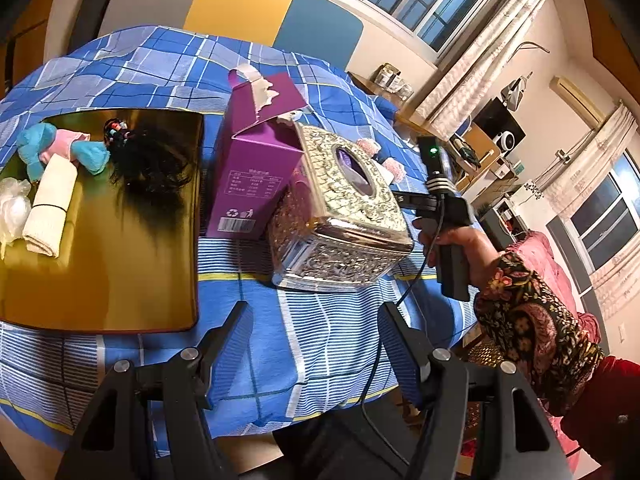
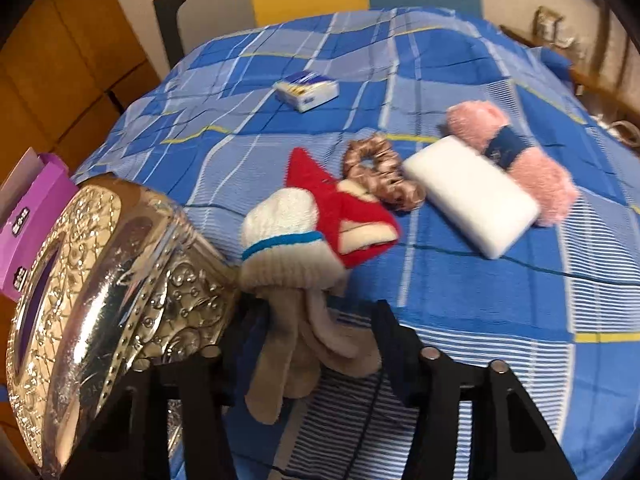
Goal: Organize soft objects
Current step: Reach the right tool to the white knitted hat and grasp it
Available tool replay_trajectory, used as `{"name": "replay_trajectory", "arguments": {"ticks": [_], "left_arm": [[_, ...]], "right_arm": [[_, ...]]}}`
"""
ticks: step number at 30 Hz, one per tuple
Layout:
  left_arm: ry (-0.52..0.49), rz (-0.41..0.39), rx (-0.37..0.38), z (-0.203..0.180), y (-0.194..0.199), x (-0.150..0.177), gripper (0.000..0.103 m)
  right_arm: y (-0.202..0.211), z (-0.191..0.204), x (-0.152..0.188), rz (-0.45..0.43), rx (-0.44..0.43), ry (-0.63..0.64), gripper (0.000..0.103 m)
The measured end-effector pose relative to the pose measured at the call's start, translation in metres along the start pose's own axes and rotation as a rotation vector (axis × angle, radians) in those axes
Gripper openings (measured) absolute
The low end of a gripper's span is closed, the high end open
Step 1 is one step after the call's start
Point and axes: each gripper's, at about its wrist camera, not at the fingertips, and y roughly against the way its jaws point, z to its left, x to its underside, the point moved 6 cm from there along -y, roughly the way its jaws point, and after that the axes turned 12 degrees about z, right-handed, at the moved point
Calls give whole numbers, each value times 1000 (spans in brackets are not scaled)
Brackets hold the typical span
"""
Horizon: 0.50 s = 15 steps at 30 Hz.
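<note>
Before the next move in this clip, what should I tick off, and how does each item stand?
1. Left gripper open and empty: ok.
2. Tray has bare room for another soft item: ok.
3. Beige glove lies between the right gripper fingers: ok.
4. Right fingers closed on the glove: not ok, they stand apart.
5. Silver tissue box clear of the right gripper: cannot tell, it sits close beside it.
6. Right wrist view sharp: not ok, blurred.
</note>
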Motion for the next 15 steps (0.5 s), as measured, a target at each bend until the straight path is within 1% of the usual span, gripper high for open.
{"name": "replay_trajectory", "arguments": {"ticks": [1, 2, 3, 5, 6, 9, 11, 15], "left_arm": [[-4, 0, 0, -2, -1, -1, 65], [-7, 0, -1, -4, -1, -2, 65], [-13, 0, -3, -7, -1, -4, 65], [-27, -1, 1, -14, -1, -9, 65], [-33, -2, 1, -17, -1, -10, 66], [-62, -7, 0, -28, 0, -20, 65], [-69, 0, -12, -32, -3, -25, 65], [-55, 21, -4, -38, -12, -36, 65]], "right_arm": [[-2, 1, 0, 4, -7, 0, 46], [-4, 1, 0, 9, -24, -5, 40], [-5, 2, 0, 9, -45, -10, 31], [-2, 4, 2, 5, -79, -13, 22], [0, 4, 4, 3, -74, -14, 20], [11, -1, 12, 1, -60, -14, 19], [20, -11, 22, 5, -36, -18, 19], [37, -46, 43, 15, 27, -74, 19]]}}
